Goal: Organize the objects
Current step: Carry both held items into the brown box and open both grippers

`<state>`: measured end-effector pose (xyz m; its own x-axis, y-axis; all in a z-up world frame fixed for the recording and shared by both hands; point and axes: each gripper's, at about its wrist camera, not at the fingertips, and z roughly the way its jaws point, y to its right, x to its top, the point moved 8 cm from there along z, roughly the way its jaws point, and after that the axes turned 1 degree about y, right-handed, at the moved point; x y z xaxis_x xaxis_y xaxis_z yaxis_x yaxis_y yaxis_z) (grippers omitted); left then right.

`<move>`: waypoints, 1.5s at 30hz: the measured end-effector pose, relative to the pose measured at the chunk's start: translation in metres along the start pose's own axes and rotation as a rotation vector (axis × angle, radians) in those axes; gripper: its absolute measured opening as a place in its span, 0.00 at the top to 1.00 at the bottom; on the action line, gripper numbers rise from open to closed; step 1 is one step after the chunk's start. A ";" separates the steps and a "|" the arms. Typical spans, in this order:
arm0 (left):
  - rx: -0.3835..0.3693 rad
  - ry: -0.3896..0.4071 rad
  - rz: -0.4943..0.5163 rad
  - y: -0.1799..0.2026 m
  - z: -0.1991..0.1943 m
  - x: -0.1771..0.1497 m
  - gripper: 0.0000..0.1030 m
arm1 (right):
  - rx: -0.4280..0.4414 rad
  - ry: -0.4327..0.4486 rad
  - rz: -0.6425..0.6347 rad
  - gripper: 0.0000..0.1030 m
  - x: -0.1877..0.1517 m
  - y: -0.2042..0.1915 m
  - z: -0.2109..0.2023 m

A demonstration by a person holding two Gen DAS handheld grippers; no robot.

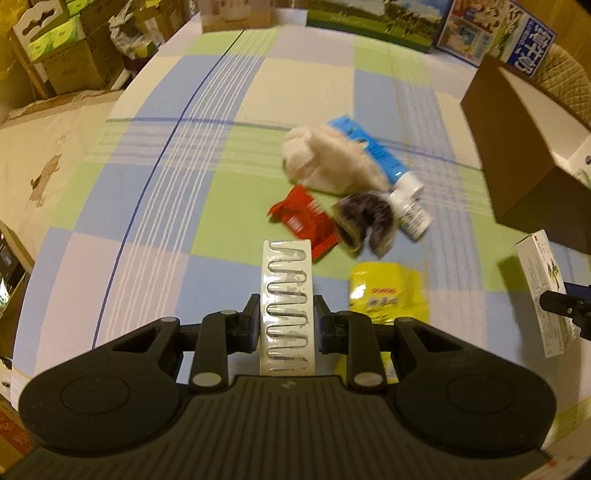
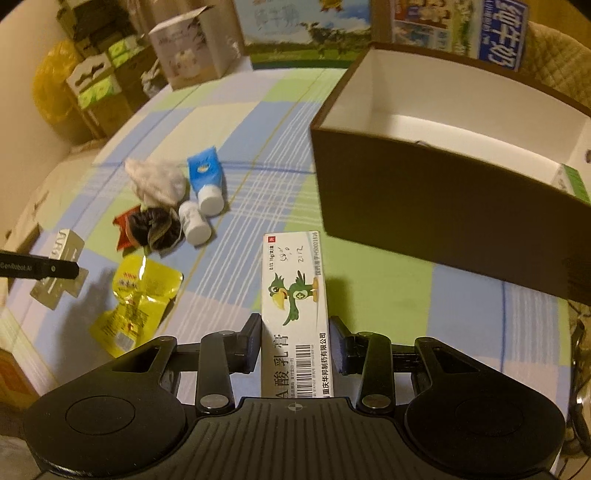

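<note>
My left gripper [image 1: 286,321] is shut on a clear blister strip of silver clips [image 1: 286,295], held just above the checked cloth. My right gripper [image 2: 295,338] is shut on a white ointment carton with a green bird [image 2: 293,306]; that carton [image 1: 546,295] also shows at the right edge of the left wrist view. On the cloth lie a white cloth wad [image 1: 325,158], a blue tube [image 1: 373,147], a small white bottle [image 1: 410,214], a dark hair tie [image 1: 364,218], a red packet [image 1: 306,223] and a yellow packet [image 1: 388,291]. A brown open box [image 2: 424,195] stands right of the carton.
Printed cartons [image 2: 306,29] line the far edge of the checked cloth [image 1: 184,184]. Stacked green and brown boxes [image 1: 55,44] stand off to the left. A small green-and-white box [image 2: 572,181] lies inside the brown box. Bare cloth spreads left of the pile.
</note>
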<state>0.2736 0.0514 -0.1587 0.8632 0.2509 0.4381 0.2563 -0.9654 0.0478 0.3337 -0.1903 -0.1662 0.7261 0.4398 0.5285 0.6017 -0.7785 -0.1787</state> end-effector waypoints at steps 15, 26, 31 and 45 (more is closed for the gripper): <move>-0.171 0.130 0.167 0.121 -0.042 0.066 0.77 | -0.034 0.190 0.134 0.66 0.052 0.072 -0.086; -0.283 0.199 0.265 0.244 -0.041 0.127 0.77 | -0.096 0.290 0.196 0.66 0.103 0.152 -0.113; -0.307 0.202 0.297 0.295 -0.029 0.150 0.77 | -0.115 0.290 0.220 0.66 0.120 0.183 -0.102; -0.283 0.073 0.322 0.354 0.040 0.164 0.77 | -0.162 0.109 0.253 0.66 0.115 0.237 -0.028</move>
<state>0.5229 -0.2461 -0.1062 0.8440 -0.0618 0.5328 -0.1590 -0.9775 0.1384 0.5506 -0.3366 -0.1244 0.8008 0.1791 0.5715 0.3390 -0.9222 -0.1860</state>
